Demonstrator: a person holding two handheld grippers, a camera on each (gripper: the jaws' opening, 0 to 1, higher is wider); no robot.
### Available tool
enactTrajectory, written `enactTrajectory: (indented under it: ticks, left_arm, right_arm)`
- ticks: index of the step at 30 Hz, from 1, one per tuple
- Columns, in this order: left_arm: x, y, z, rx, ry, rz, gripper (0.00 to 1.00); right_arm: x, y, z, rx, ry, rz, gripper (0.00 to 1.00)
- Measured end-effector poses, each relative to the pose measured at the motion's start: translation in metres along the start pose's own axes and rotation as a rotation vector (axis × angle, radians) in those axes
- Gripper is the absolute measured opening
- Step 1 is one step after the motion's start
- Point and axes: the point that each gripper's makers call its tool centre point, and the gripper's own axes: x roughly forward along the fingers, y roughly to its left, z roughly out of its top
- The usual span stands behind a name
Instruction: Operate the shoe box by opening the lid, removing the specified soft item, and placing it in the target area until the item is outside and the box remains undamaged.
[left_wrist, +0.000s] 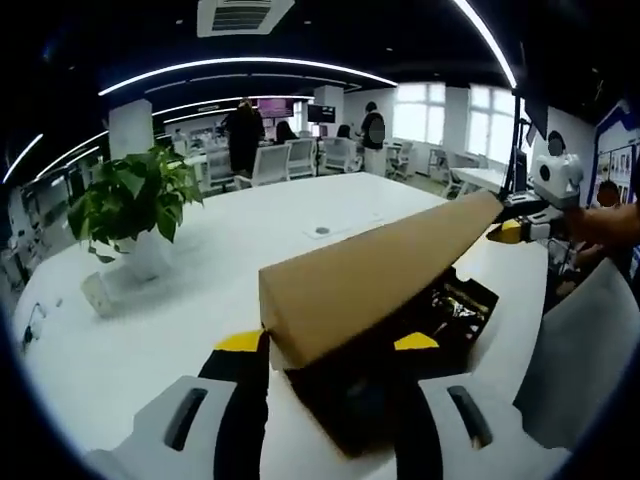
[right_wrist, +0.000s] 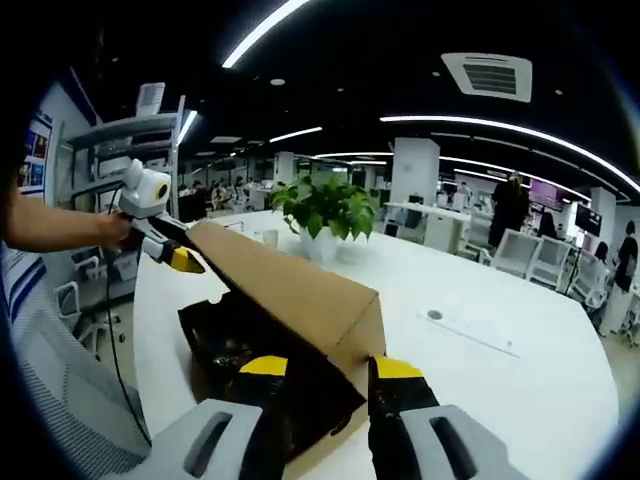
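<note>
Fingers of both grippers (left_wrist: 328, 342) (right_wrist: 331, 366) clamp opposite lid (left_wrist: 380, 270) ends (box (left_wrist: 455, 315) open).

The shoe box (left_wrist: 440, 310) is sitting on the white tabletop (left_wrist: 250, 230), its dark interior showing beneath a raised lid (left_wrist: 370, 270). That plain brown cardboard lid (right_wrist: 290, 280) is tilting up at a slant over the box, standing lifted along one long side while its other long edge is staying low by the box wall. Inside, something dark and crumpled (right_wrist: 230, 350) is lying in the open box (right_wrist: 250, 370), too dim to make out clearly.
</note>
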Motion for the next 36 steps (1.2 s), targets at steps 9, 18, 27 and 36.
enactTrajectory:
  ticks: [9,18,27,36]
  left_arm:
    - [0.003,0.019,0.008,0.009,-0.013,0.06,0.28]
    - [0.007,0.035,0.015,0.015,-0.029,0.105,0.15]
    - [0.012,0.047,0.021,0.028,-0.034,0.151,0.04]
    - [0.014,0.049,0.024,0.012,-0.039,0.156,0.04]
  right_arm:
    - [0.007,-0.008,0.01,-0.005,-0.013,-0.021,0.23]
    - [0.015,-0.017,0.017,-0.011,-0.022,-0.049,0.22]
    - [0.02,-0.03,0.021,0.018,-0.036,-0.071,0.18]
    - [0.024,-0.035,0.001,0.039,0.008,-0.086,0.13]
